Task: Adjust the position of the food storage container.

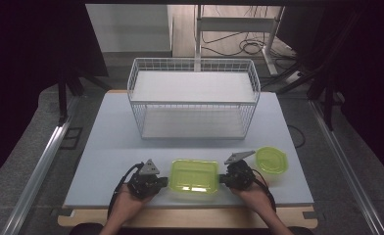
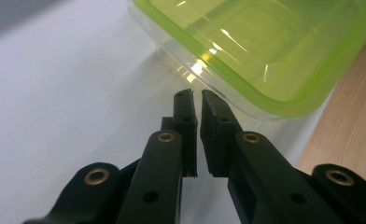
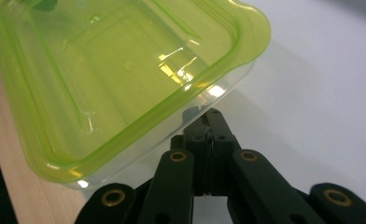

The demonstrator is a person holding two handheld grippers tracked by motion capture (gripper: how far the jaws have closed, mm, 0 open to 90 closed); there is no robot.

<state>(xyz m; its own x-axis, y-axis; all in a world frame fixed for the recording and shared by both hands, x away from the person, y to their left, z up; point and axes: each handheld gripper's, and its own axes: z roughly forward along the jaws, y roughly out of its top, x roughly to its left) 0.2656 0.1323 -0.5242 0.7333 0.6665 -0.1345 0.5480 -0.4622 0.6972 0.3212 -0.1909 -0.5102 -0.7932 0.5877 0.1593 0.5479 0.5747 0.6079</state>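
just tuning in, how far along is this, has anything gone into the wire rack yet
Done: nothing visibly; the white wire two-shelf rack stands with bare shelves. In hand: the left hand-held gripper and right hand-held gripper, jaws nearly closed, flank the rectangular lime-green plastic container. Left: probably that container and the round lime-green plastic container.

Lab: dark curtains (image 1: pixel 28 73), floor cables (image 1: pixel 239 46).
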